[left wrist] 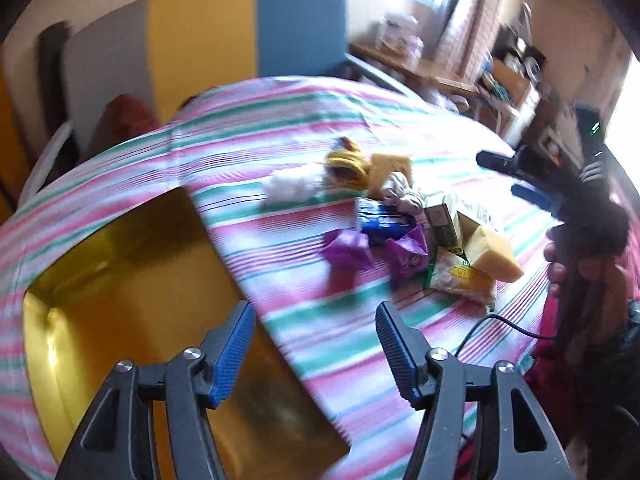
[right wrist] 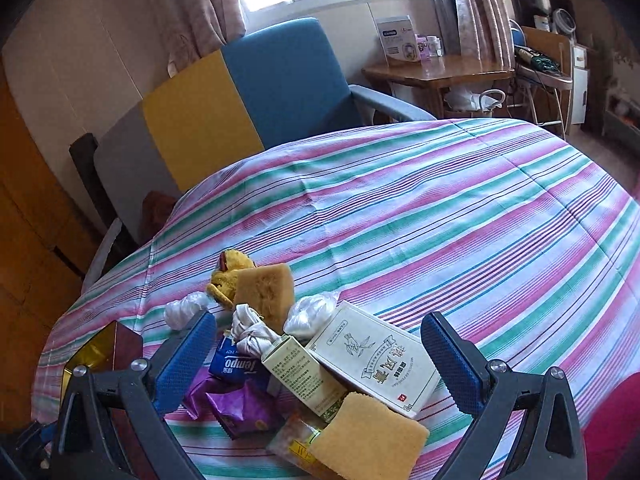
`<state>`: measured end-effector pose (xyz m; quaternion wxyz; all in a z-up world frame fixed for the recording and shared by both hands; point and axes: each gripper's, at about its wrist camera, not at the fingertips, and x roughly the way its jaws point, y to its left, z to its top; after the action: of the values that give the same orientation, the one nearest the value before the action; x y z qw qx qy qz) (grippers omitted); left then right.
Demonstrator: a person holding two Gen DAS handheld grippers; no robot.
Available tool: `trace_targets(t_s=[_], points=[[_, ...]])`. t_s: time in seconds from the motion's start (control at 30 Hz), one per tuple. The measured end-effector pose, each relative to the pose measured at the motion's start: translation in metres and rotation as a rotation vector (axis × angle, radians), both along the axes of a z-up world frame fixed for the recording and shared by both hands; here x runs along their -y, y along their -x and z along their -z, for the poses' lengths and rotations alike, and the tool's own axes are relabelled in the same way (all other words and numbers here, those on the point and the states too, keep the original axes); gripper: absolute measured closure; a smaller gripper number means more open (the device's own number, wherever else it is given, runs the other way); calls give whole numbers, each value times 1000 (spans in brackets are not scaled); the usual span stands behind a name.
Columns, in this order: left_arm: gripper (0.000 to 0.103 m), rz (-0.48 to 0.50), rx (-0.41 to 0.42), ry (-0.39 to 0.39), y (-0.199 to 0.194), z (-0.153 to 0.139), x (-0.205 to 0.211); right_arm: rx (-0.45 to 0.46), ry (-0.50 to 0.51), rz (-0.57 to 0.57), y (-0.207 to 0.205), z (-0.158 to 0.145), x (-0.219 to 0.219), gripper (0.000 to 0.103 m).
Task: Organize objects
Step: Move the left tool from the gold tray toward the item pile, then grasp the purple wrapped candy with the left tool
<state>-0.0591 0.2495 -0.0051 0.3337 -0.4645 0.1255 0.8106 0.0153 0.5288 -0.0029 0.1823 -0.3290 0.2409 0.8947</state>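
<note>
A pile of small objects lies on the striped bedspread [right wrist: 440, 208]: a yellow sponge [right wrist: 370, 438], a second sponge [right wrist: 266, 292], a white flat box [right wrist: 372, 360], a cream carton [right wrist: 304, 376], a blue Tempo tissue pack [right wrist: 240, 368], purple wrappers [right wrist: 240, 404], a yellow plush toy [right wrist: 228, 276], white wads [right wrist: 182, 312]. My right gripper [right wrist: 320, 356] is open and empty, just above the pile. My left gripper [left wrist: 316, 344] is open and empty over the rim of a gold box [left wrist: 132, 280]. The pile [left wrist: 400, 216] lies ahead of it. The right gripper [left wrist: 520, 176] shows at the right.
A blue, yellow and grey chair [right wrist: 256, 96] stands behind the bed. A wooden side table [right wrist: 436, 76] with small items is at the back right under the window. The gold box also shows in the right wrist view [right wrist: 100, 348]. A black cable [left wrist: 500, 324] trails on the bedspread.
</note>
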Motion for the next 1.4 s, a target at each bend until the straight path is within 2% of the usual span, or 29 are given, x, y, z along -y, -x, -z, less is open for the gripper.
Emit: trace_targets(t_s=[0.13,0.33,0.43,0.5,0.53,0.7,1.0,1.13,1.27,1.4], points=[[45,59,28,73,24,21,-44,-11,18,-8,0,-1,-1,0],[45,120,52,126,45,44,-84,-25,55,3,-3,0,-9,0],[51,134,84,155,53,59,-97,-33,85,11,-3,1,-13,0],[68,144,114,170,58,71,-103,-33,96,15,-4,3,-15,0],[69,147,128,165,59,77,-103,-32,98,17,-4,3,-16,0],[73,136,77,111,44,67,-84,-27,92,31,-4,4,-18,0],[73,53,32,-50,-4,17,-24,-9,163,106,-11,13,-38,0],[73,23,31,-100,-17,2,-4,49,183,120,-10,23,-39,0],[73,0,16,-121,-24,-3,20,171,217,110,-11,36,-31,1],[73,-22,13,-144,-30,-5,42,201,196,115,-27,31,-14,1]])
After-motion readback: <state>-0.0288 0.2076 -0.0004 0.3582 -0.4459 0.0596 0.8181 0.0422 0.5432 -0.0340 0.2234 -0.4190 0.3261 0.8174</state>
